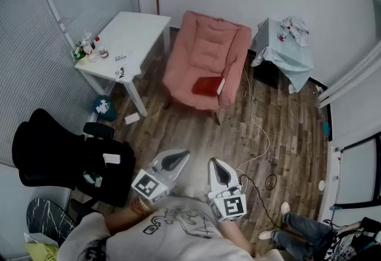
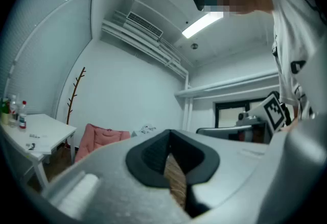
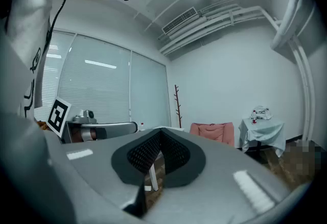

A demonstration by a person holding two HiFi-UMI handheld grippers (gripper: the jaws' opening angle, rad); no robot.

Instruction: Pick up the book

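Red book (image 1: pixel 208 85) lying on pink armchair (image 1: pixel 205 59), left gripper (image 1: pixel 173 160) and right gripper (image 1: pixel 218 169) both pressed together, empty, well apart from it

A red book (image 1: pixel 208 85) lies on the seat of a pink armchair (image 1: pixel 199 46). A white table (image 1: pixel 136 32) stands just beside it. Down low, the left gripper (image 1: pixel 180 154) and right gripper (image 1: pixel 214 163) sit side by side, far from the book.

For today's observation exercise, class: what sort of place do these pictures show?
Probably a small lounge or office room: a pink armchair with a red book on its seat, a white table bearing small bottles, and a black office chair.
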